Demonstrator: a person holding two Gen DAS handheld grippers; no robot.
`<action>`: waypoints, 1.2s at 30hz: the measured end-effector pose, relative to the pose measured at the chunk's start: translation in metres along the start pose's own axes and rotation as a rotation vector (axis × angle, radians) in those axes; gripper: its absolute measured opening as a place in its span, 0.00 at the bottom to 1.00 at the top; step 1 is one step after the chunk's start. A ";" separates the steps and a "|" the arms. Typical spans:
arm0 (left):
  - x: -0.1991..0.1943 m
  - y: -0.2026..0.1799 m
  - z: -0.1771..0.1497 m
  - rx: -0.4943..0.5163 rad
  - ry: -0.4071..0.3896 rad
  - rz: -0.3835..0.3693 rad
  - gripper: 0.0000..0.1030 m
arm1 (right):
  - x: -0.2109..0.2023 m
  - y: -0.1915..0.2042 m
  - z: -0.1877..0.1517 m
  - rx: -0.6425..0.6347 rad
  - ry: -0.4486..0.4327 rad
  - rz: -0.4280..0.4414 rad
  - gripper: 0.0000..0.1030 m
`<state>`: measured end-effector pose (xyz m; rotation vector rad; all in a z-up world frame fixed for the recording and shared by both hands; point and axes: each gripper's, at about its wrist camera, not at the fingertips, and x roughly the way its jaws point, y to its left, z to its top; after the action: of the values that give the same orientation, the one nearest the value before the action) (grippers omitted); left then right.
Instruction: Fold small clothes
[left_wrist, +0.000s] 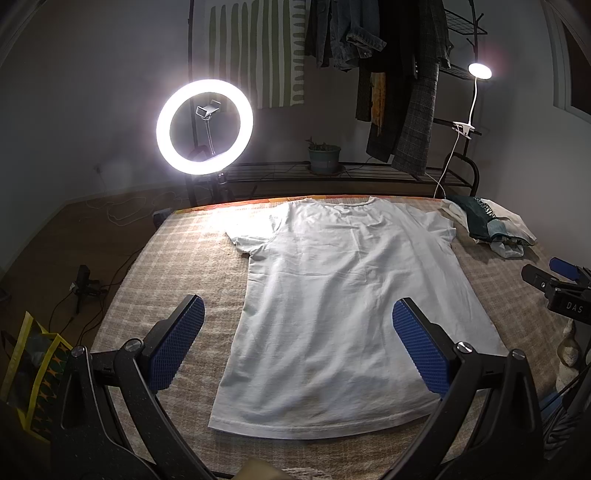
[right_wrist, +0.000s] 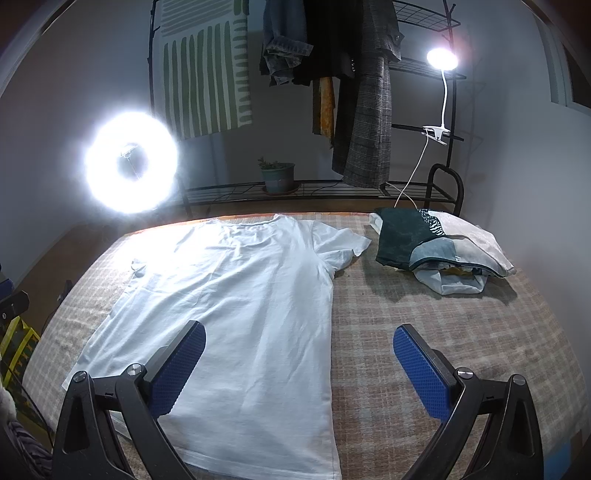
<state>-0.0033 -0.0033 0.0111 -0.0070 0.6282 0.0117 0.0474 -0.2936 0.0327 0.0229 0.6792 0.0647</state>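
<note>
Open tools over flat T-shirt.

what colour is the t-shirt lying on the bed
White, plain; the t-shirt shows best in the left wrist view.

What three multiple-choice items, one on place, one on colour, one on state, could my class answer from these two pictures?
1. Where is the pile of clothes relative to the white T-shirt?
A on it
B beside its right sleeve
C under it

2. What colour are the gripper pads?
A blue
B red
C green

3. How does the T-shirt lie?
A spread flat
B folded in half
C rolled up

Answers: 1 B, the pile sits apart on the checked cover; 2 A, every pad shows blue; 3 A, both sleeves and the hem lie open.
</note>
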 end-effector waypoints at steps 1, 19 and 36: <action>0.000 0.000 0.000 0.000 -0.001 0.002 1.00 | 0.001 0.000 0.000 -0.001 0.001 0.001 1.00; -0.001 0.004 0.001 -0.001 -0.001 0.006 1.00 | 0.002 0.003 0.000 -0.005 0.001 0.003 1.00; 0.003 0.021 -0.005 -0.012 0.004 0.022 1.00 | 0.008 0.014 0.004 -0.016 0.009 0.033 1.00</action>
<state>-0.0043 0.0181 0.0058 -0.0115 0.6326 0.0369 0.0551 -0.2795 0.0310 0.0181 0.6875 0.1022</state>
